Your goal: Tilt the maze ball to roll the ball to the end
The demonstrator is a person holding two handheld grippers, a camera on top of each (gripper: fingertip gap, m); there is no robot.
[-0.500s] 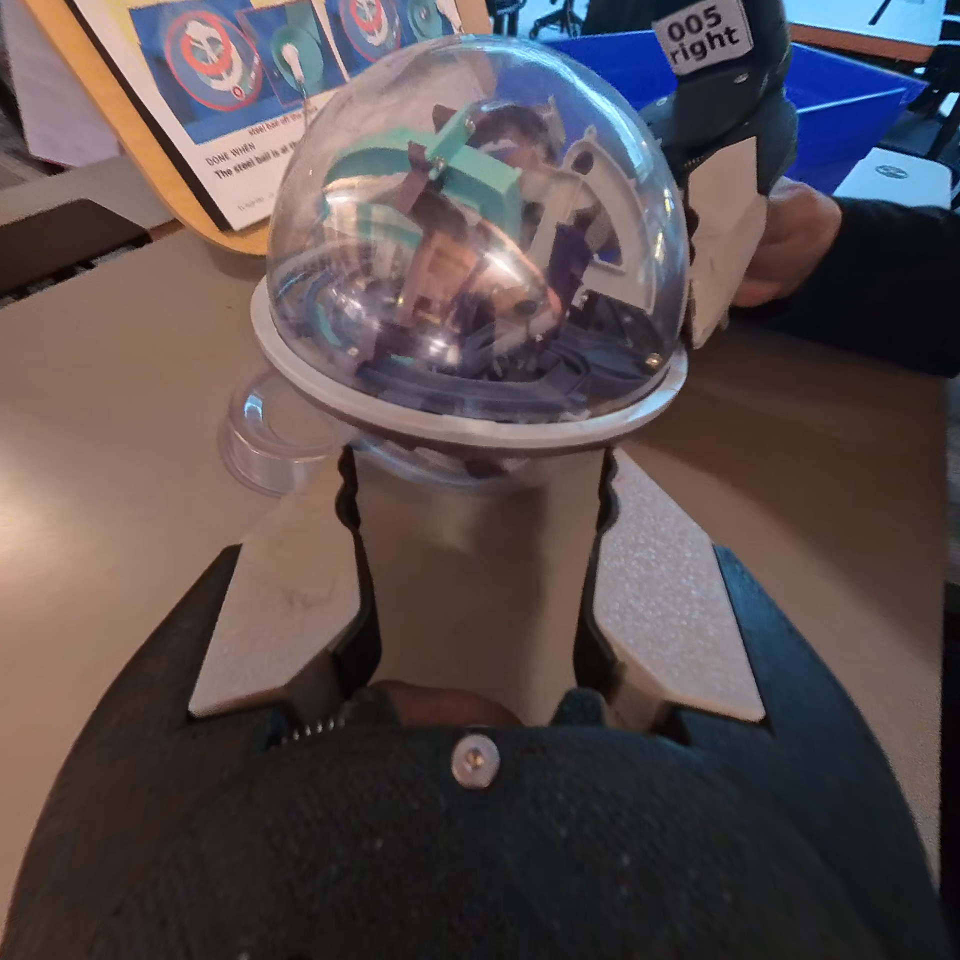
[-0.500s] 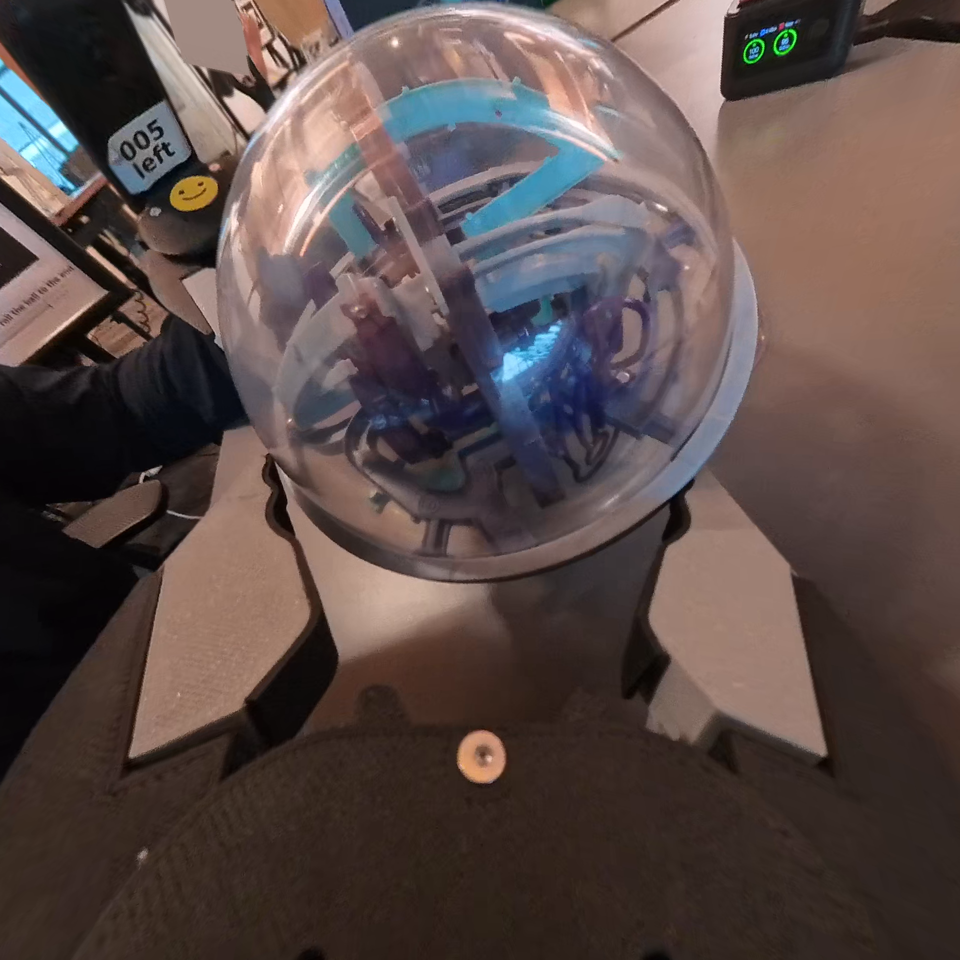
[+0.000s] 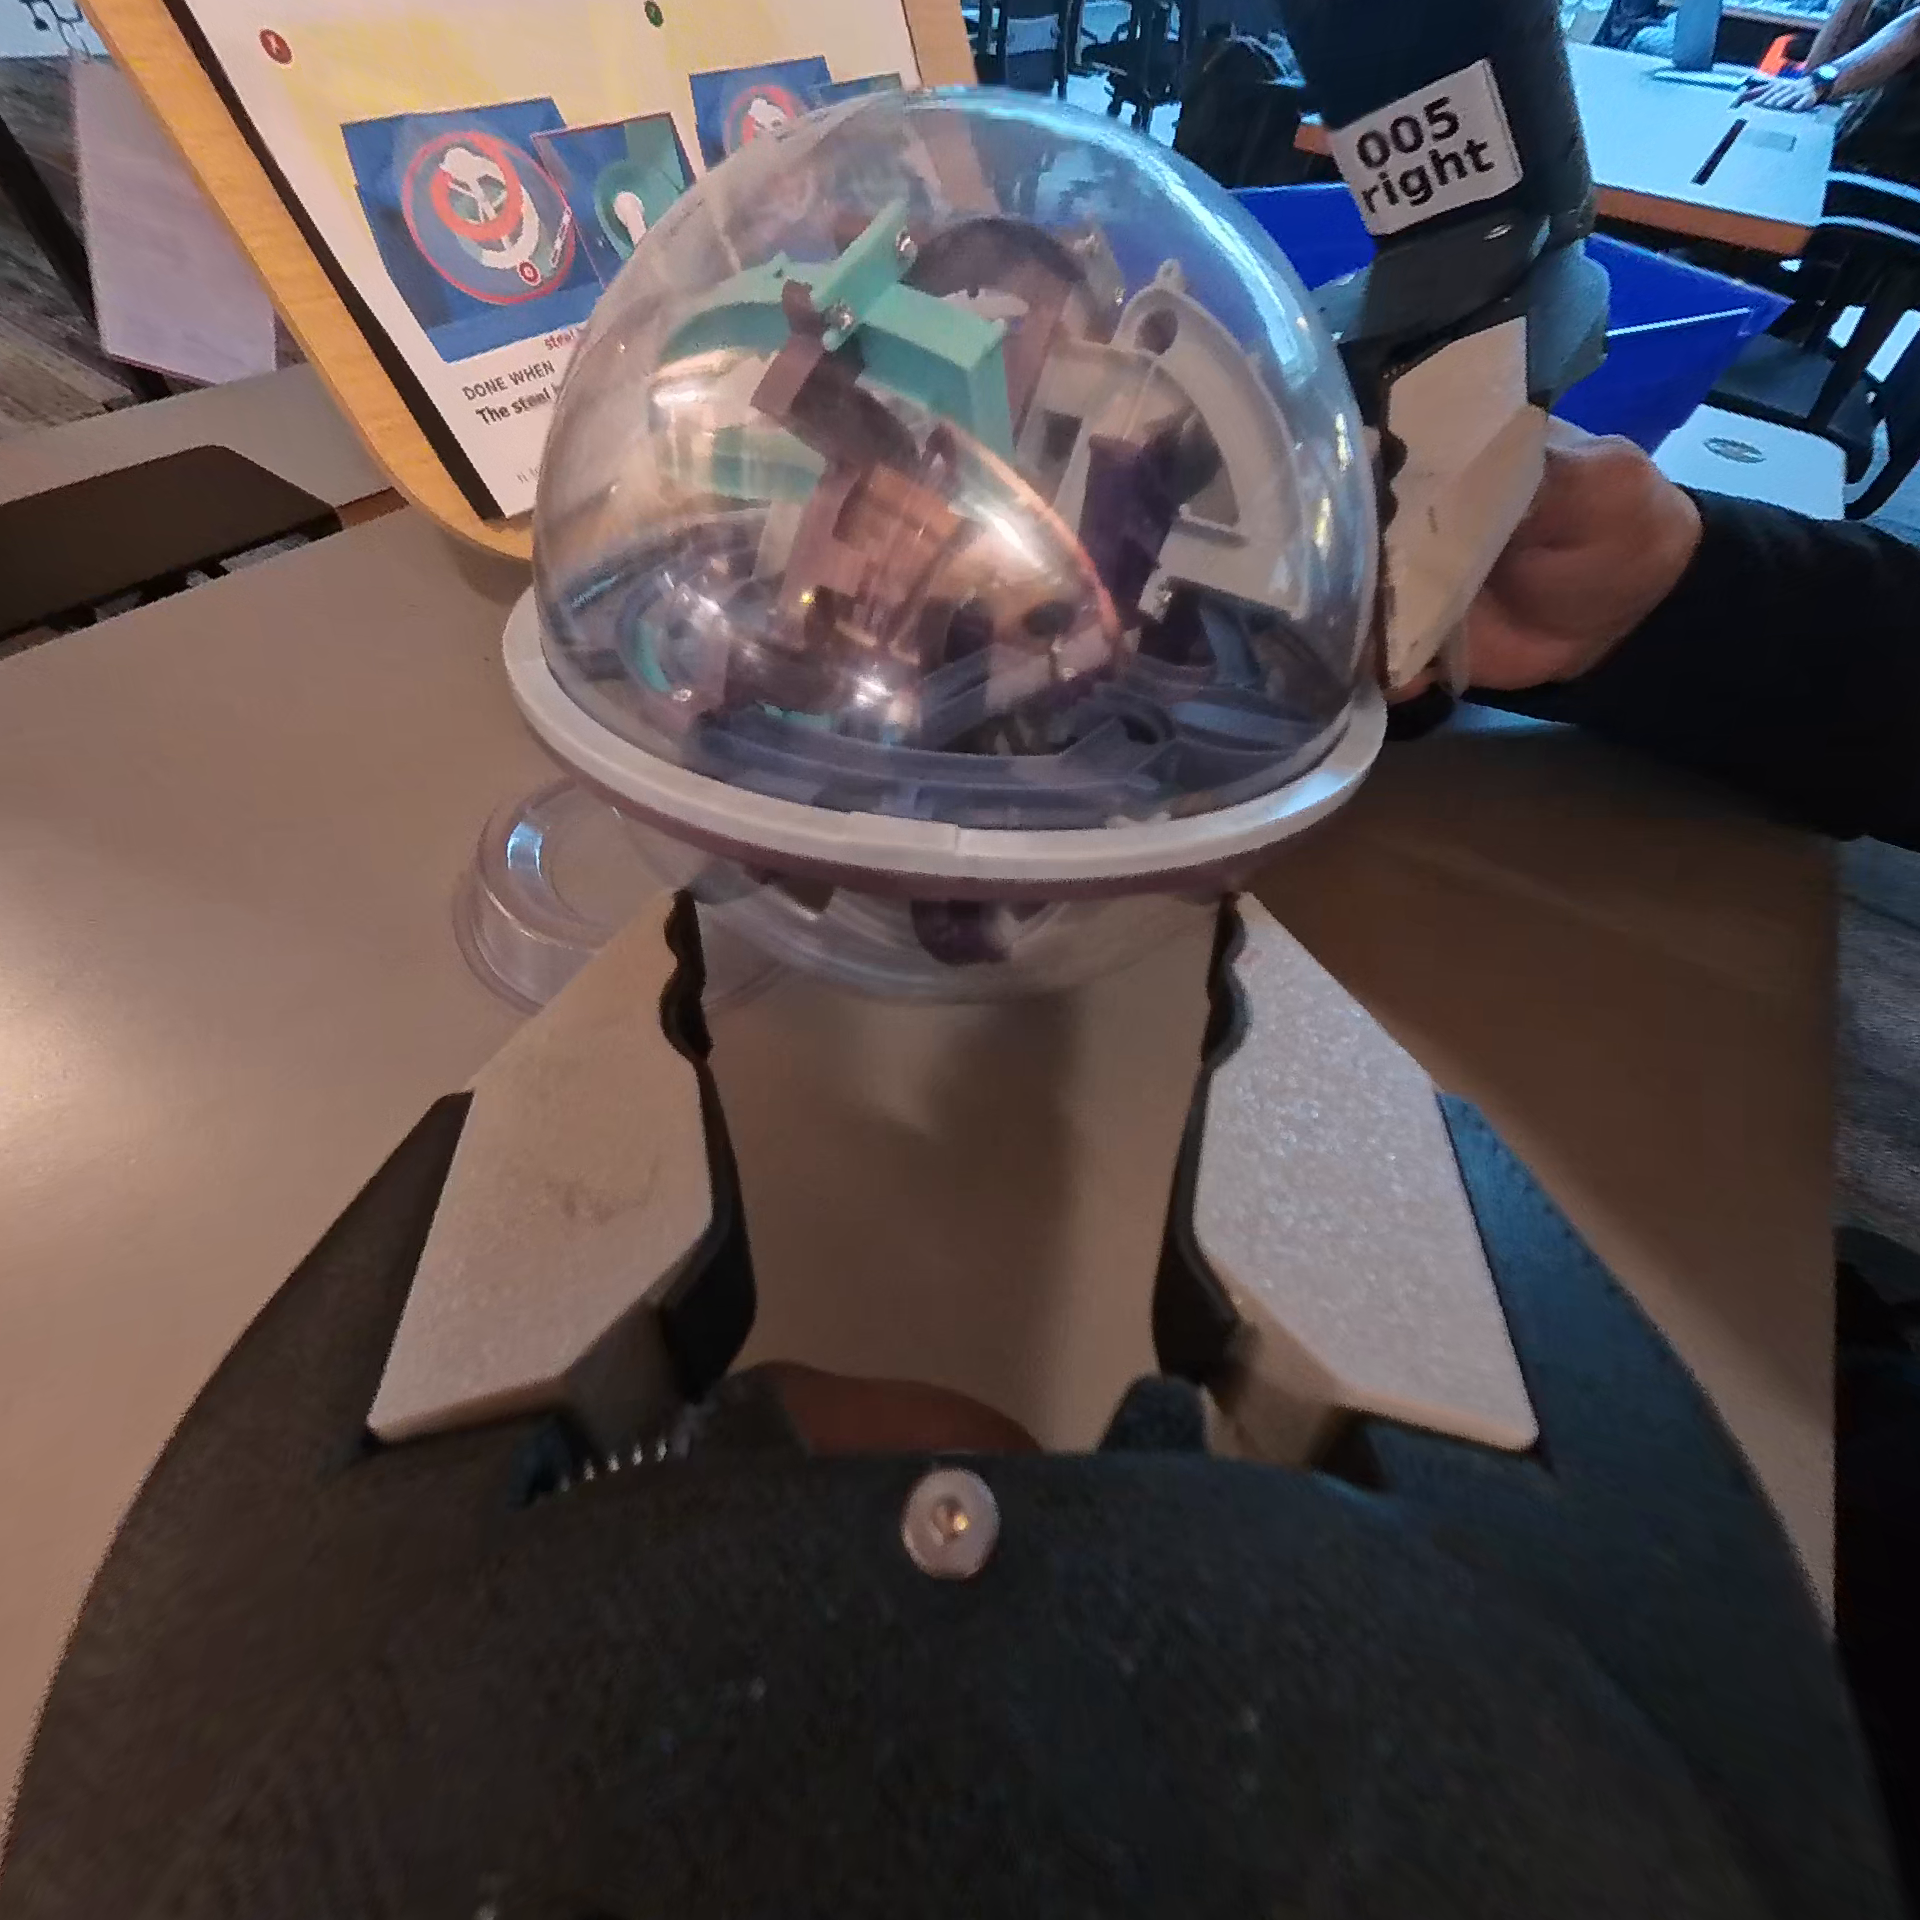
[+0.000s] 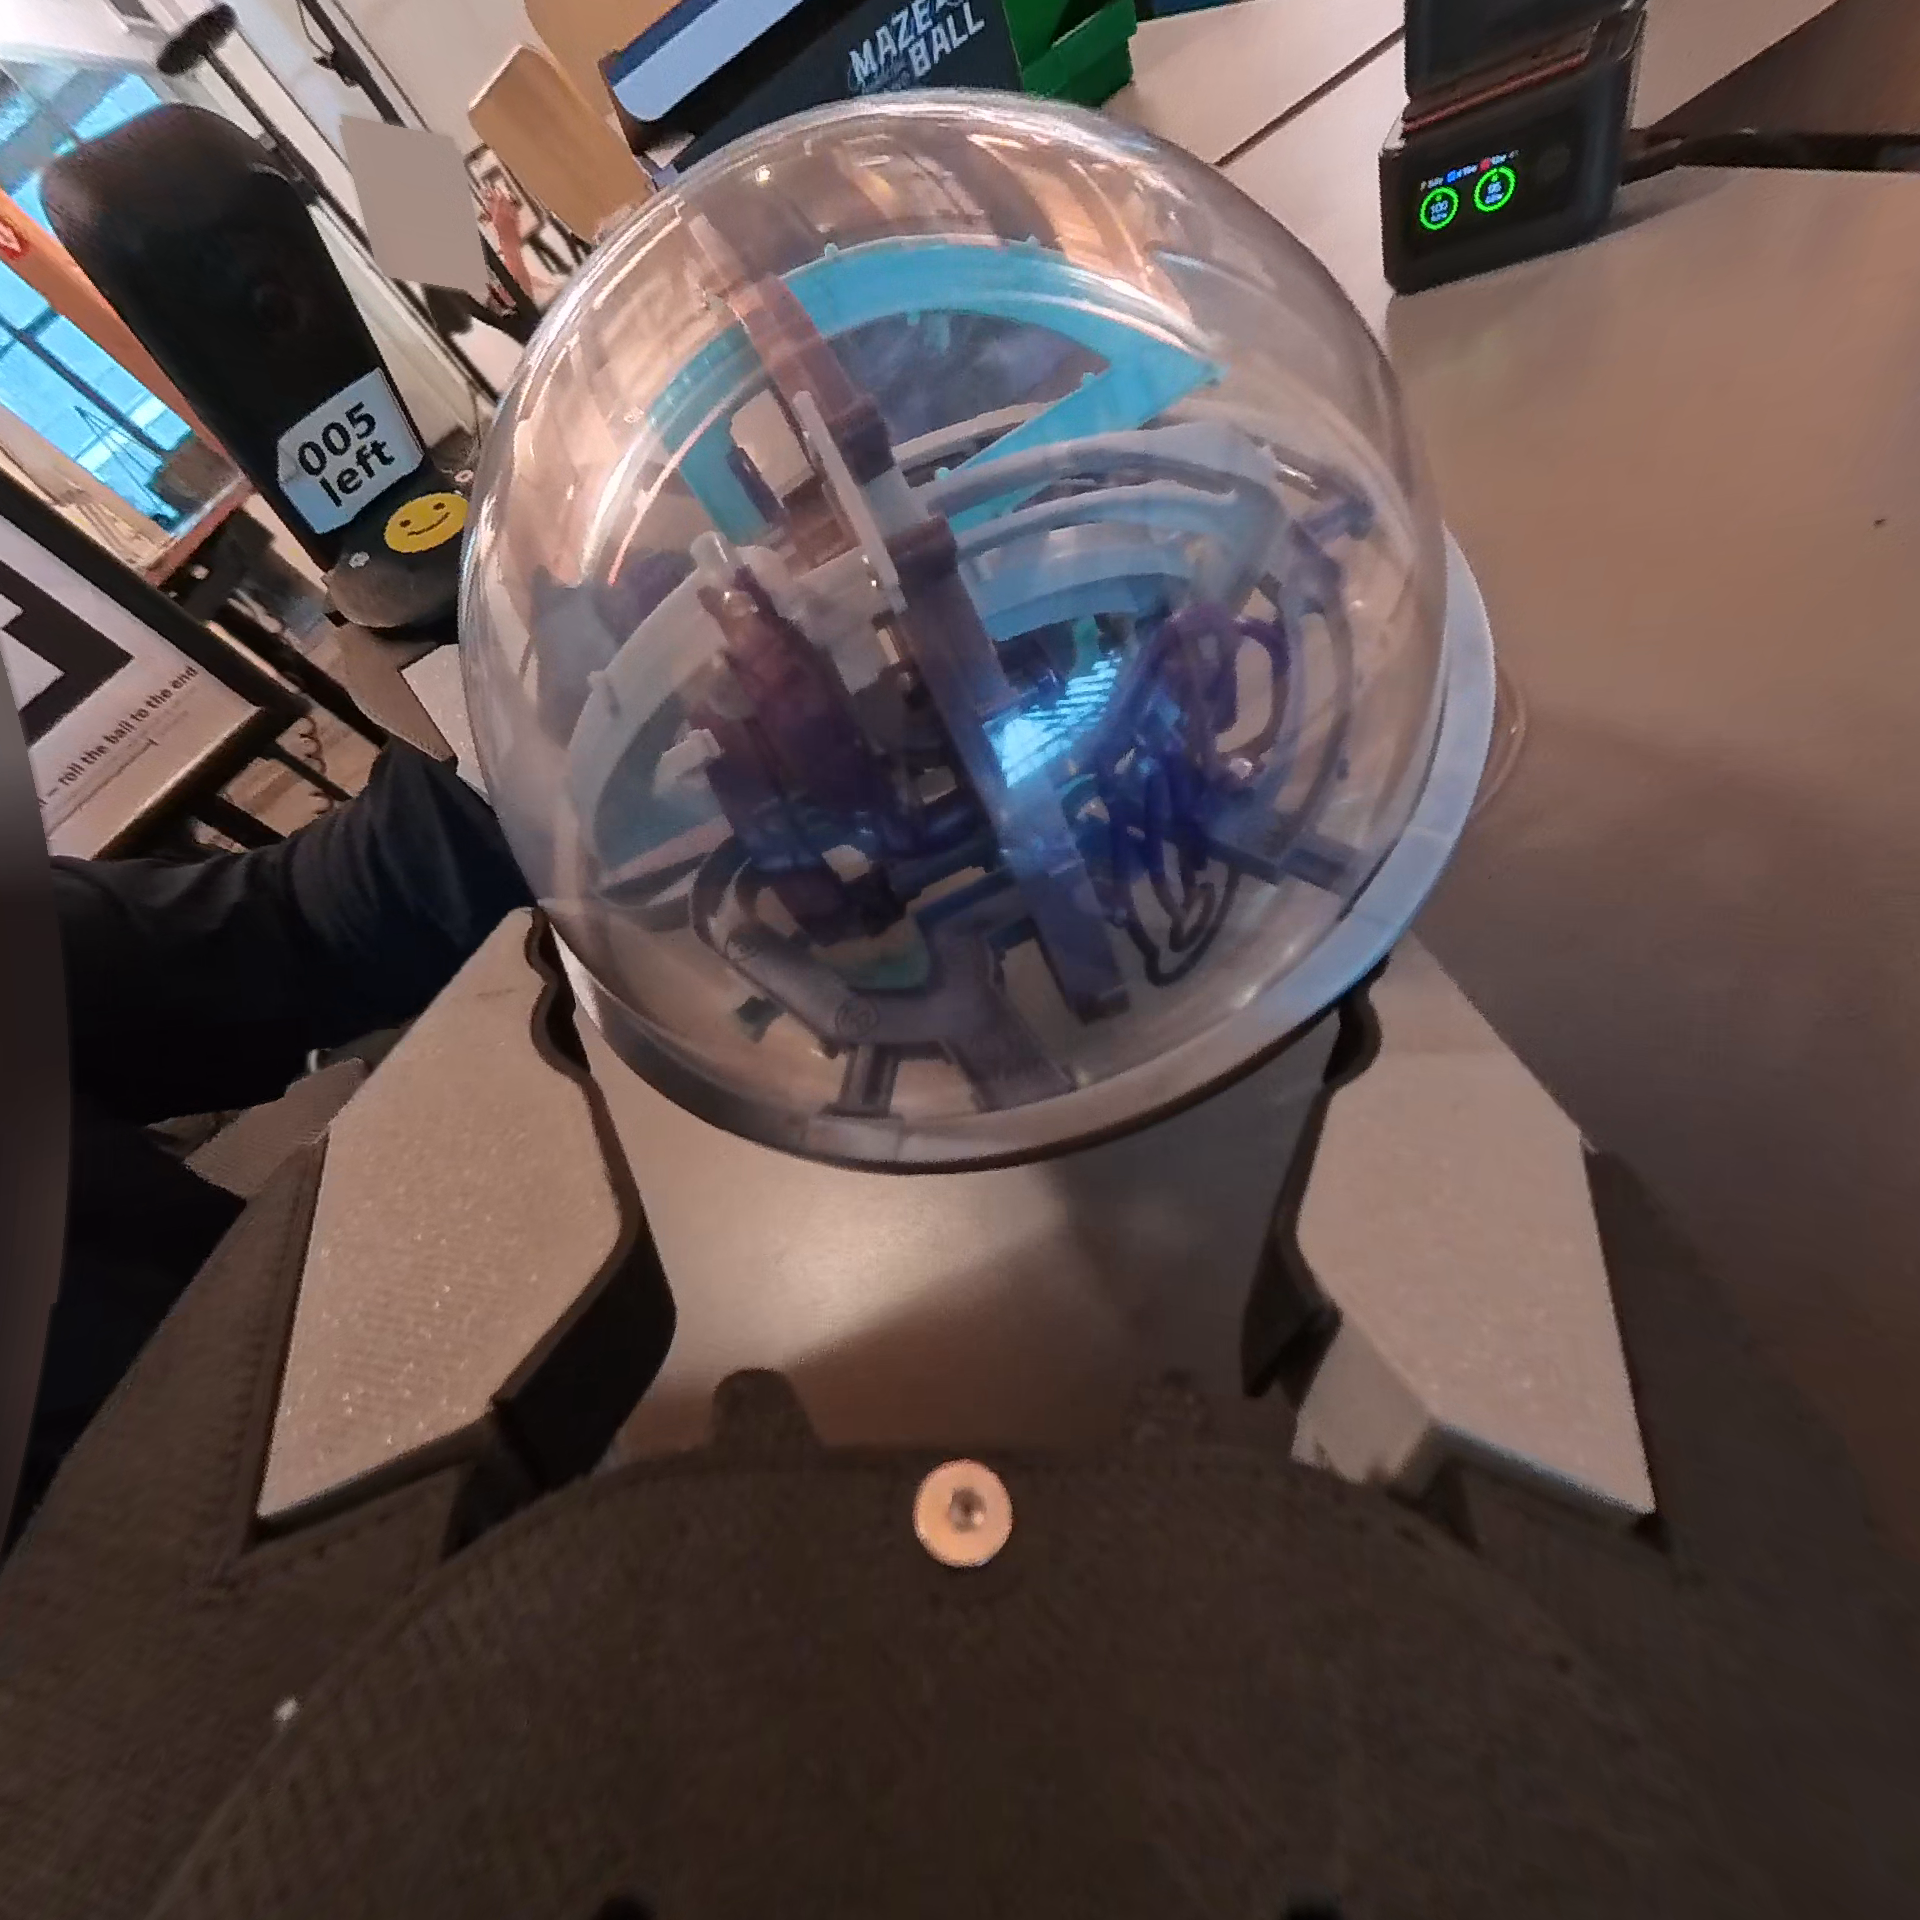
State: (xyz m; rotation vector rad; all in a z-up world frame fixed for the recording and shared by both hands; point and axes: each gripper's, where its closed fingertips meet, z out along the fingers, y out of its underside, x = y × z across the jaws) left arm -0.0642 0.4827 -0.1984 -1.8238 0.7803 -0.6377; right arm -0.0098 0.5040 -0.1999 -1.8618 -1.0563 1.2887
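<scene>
Setting was a lab or open office workspace. Beyond the tan work table (image 3: 260,935), office chairs (image 3: 1870,260) and further desks (image 3: 1704,177) stood; a printed instruction sheet on a wooden board (image 3: 343,343) leaned at the table's far edge. A blue bin (image 3: 1662,332) sat behind the table, and a powered device with a lit screen (image 4: 1496,208) rested on it.
</scene>
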